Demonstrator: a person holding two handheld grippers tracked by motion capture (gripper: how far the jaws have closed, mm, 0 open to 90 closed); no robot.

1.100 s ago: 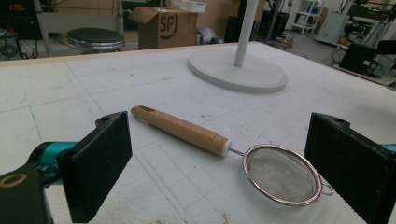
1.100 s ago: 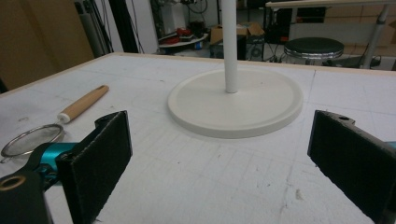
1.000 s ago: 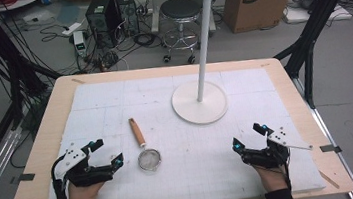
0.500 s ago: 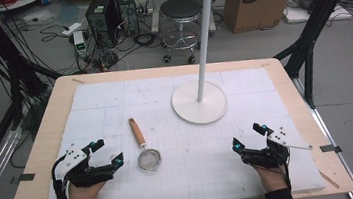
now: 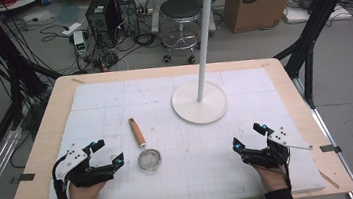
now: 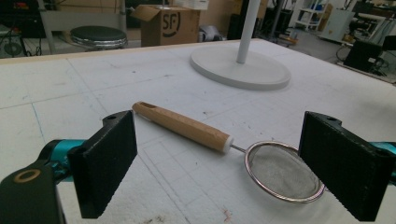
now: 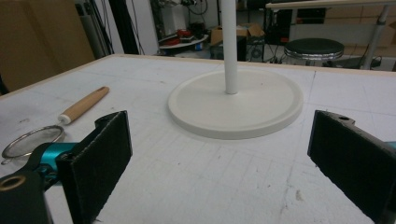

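Small mesh strainer point(image 5: 146, 152) with wooden handle lying flat on the worktop point(image 5: 282, 75), near centre-left, left gripper point(image 5: 109, 154) sitting just left of it, jaws gaping wide and empty, right gripper point(image 5: 248, 137) resting near right, jaws spread open, white stand point(image 5: 200, 108) standing farther back

Your high view looks forward and down over the whole table point(image 5: 56, 123). Both gripper views sit low and close, facing the far edge, sharing the white stand point(image 6: 243, 70) and strainer point(image 7: 28, 140).
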